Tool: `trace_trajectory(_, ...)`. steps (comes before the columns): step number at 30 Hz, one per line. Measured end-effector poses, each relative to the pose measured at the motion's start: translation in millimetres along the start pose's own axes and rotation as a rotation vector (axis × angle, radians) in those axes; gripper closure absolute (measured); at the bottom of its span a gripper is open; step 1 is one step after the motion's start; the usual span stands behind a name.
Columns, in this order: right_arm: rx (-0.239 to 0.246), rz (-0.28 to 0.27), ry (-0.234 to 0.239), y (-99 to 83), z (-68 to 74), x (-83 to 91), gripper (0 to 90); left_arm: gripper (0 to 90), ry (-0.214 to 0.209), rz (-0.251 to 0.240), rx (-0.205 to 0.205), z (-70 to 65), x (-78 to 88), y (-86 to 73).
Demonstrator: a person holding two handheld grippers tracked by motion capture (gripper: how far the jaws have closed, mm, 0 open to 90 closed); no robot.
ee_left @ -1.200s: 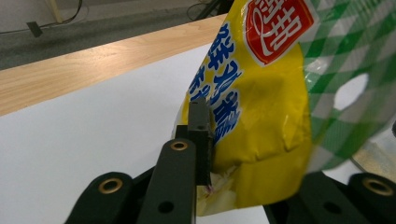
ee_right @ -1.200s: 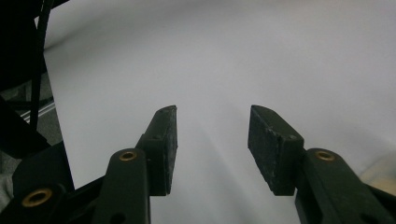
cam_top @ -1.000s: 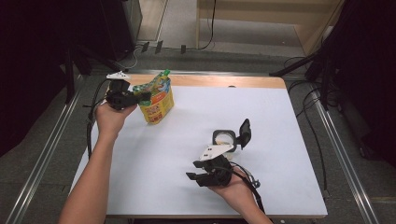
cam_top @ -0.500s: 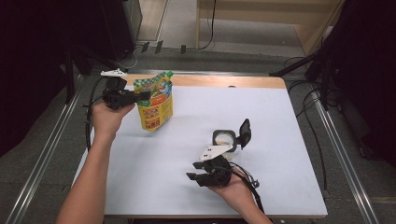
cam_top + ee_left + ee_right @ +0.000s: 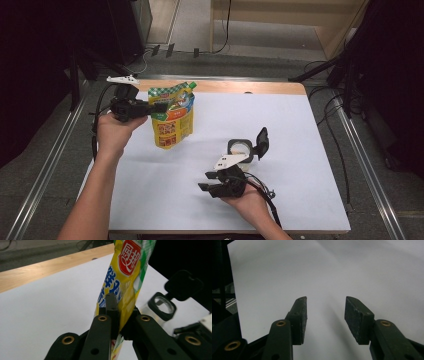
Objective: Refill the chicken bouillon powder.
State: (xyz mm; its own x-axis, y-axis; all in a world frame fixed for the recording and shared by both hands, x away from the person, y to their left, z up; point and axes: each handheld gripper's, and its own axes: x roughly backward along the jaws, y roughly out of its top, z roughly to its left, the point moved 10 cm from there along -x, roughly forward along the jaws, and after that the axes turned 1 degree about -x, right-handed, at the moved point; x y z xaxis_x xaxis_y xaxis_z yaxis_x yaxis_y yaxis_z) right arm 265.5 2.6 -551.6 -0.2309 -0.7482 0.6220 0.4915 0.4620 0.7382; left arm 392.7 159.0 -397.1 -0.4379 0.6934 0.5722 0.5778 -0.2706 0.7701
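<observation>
The left hand-held gripper [image 5: 159, 107] is pinching a yellow and green food bag [image 5: 172, 116] by its side edge. In the left gripper view its jaws are squeezed tight on the bag [image 5: 125, 285]. The bag stands up at the far left part of the white tabletop [image 5: 300, 150], and I cannot tell if its bottom rests on the top or hangs just above it.

The right hand-held gripper [image 5: 207, 181] sits low near the front of the tabletop. Its jaws are apart with nothing between them, as the right gripper view shows [image 5: 325, 317]. Just behind it stands a small clear jar [image 5: 240, 149] with its black lid [image 5: 262, 142] flipped open.

My guess is that the bag is going toward the jar. To do this well, keep the pinch firm, because a floppy bag can slip or swing. Move it slowly and keep it upright so nothing spills. The free gripper could hold the jar steady.

Some things are hard to see. The top of the bag is cut off in the left gripper view, so I cannot tell if it is open. The jar looks blurry there [image 5: 161, 306], and I cannot tell what is inside.
</observation>
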Motion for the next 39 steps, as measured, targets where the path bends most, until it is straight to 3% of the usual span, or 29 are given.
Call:
trace_trajectory(9, -0.007, -0.031, -0.046, 3.3, -7.5, -1.6, 52.1, 88.2, -0.04, 0.01, -0.045, -34.5, 11.1, 3.0)
trace_trajectory(25, -0.031, -0.068, -0.117, 7.8, -22.3, -3.1, 49.2, 88.3, -0.14, 0.074, -0.098, -88.9, 9.5, -3.3)
trace_trajectory(31, -0.023, -0.068, -0.135, 8.2, -23.4, -6.5, 51.2, 88.4, -0.198, 0.097, -0.068, -102.5, 6.4, -13.6)
trace_trajectory(39, -0.016, -0.083, -0.143, 8.0, -22.4, -13.8, 53.1, 88.4, -0.225, 0.103, -0.052, -114.4, 14.4, -20.9)
